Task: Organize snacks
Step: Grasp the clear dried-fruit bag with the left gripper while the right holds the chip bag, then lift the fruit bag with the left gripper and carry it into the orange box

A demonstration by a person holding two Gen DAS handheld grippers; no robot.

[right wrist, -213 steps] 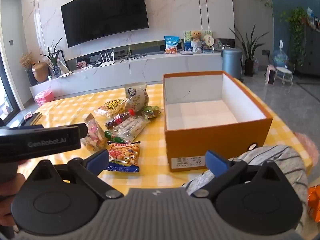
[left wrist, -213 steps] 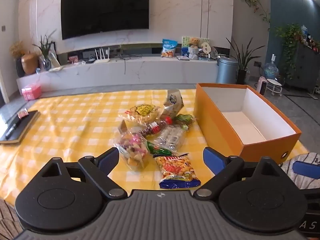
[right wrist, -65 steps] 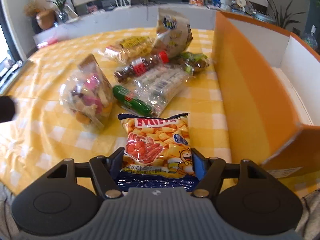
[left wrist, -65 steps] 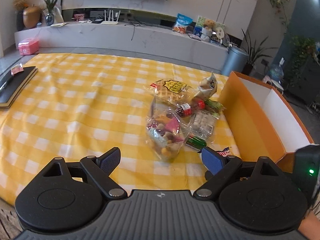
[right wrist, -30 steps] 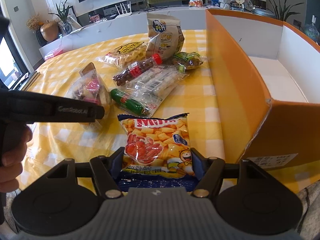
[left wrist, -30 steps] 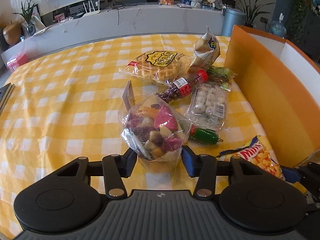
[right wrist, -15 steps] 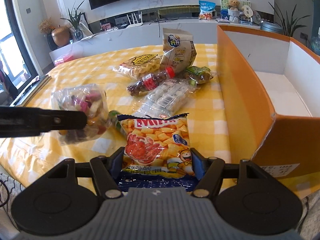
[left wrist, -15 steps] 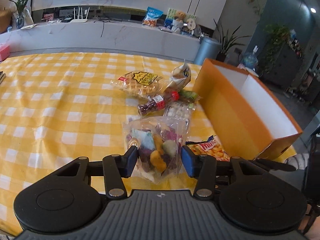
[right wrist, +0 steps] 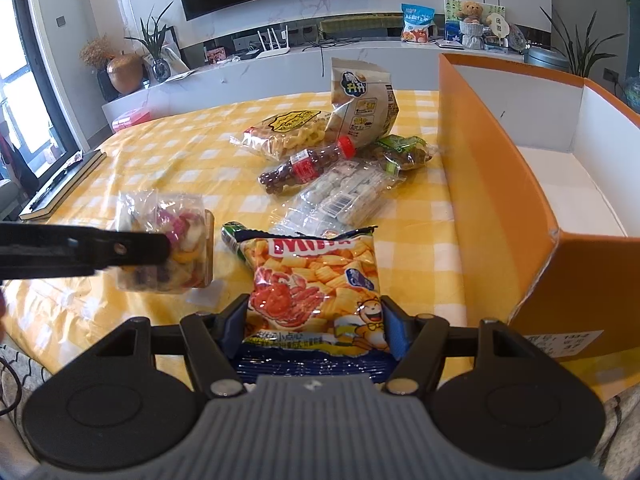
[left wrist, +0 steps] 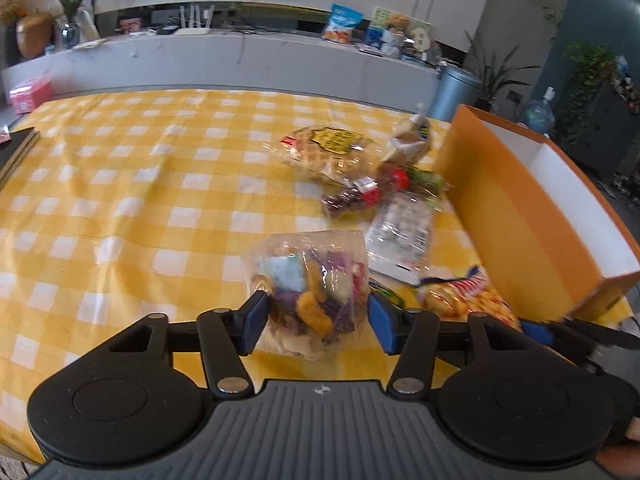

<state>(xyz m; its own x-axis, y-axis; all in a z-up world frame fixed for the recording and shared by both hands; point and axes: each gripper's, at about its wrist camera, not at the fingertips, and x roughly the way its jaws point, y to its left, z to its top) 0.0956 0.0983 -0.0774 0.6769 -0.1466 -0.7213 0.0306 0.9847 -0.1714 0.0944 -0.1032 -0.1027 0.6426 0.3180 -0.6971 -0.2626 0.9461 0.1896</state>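
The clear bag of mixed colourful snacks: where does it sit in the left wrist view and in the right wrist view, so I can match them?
Left wrist view: clear bag of mixed snacks low centre, between the left claw's blue pads.
Right wrist view: same bag at left, partly behind the dark left claw reaching in from the edge.
Shared landmark: the orange box, right of the bag in both.

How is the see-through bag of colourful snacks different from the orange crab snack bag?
The see-through bag is clear, showing loose mixed pieces; the orange crab bag is printed with a crab and cartoon. The see-through bag sits between the left gripper, whose jaws have just been opening; the crab bag is clamped in the right gripper. Both are outside the orange box.
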